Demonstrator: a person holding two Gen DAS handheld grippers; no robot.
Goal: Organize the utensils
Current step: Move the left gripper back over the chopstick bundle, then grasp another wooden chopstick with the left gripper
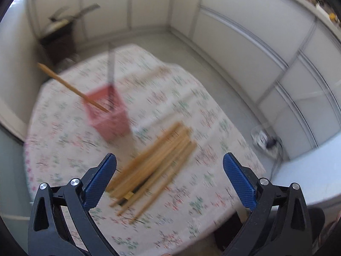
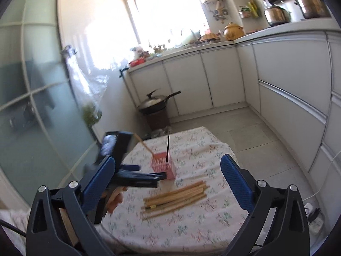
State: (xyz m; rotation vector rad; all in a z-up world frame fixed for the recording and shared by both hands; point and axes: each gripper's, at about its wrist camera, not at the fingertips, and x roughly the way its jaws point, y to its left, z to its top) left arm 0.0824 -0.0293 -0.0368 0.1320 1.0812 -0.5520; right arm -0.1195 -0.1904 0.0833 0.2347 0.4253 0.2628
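In the left wrist view the left tool [image 1: 169, 164] stood wide apart and empty above the loose chopsticks [image 1: 153, 168] on the desk [image 1: 64, 132], the pink holder [image 1: 108, 117] at ten o'clock; a blurred approach risked scattering them. In the right wrist view the right tool [image 2: 168, 170], likewise spread and empty, could tip that light holder [image 2: 163, 165].

The pink holder [image 1: 110, 115] stood toward the table's [image 1: 213, 192] far edge, 2 sticks jutting up; the chopstick pile [image 1: 153, 168] lay mid-table; the right and near edges lay bare.
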